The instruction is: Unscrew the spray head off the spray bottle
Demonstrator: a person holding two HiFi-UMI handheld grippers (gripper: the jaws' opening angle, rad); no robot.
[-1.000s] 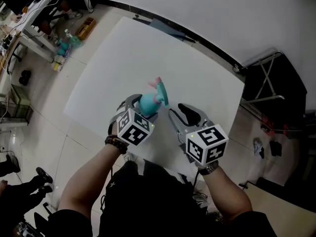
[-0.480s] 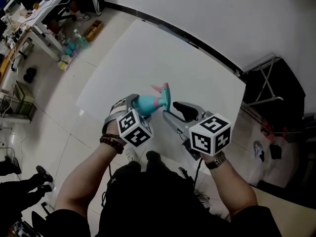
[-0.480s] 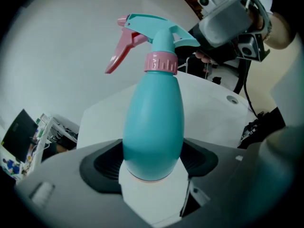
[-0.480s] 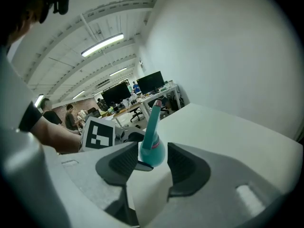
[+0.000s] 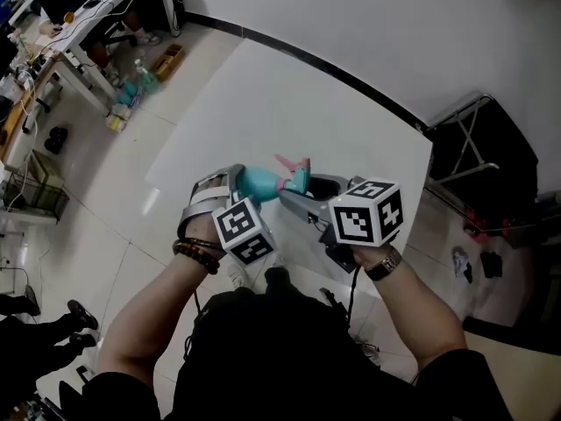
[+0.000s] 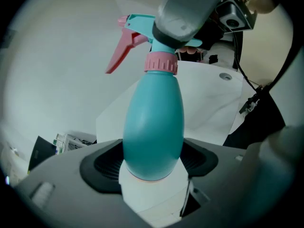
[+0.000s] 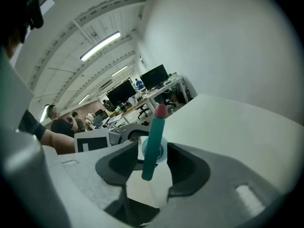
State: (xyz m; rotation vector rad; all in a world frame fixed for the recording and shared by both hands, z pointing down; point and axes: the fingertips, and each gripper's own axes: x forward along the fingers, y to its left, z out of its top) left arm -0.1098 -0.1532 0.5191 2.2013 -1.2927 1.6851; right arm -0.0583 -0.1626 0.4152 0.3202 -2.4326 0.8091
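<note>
Tongs first: the left tongs (image 6: 152,167) are clamped on the fat end of the teal spray bottle (image 6: 154,122). The right tongs (image 7: 152,163) are spread, with the spray head (image 7: 154,132) in the gap and daylight on both sides. In the head view the tongs hide most of the bottle, only a teal bit and the pink trigger (image 5: 289,161) peek out. Both forearms come up from 6 o'clock. The bottle's held sideways, head toward 3, above the white table (image 5: 263,95).
</note>
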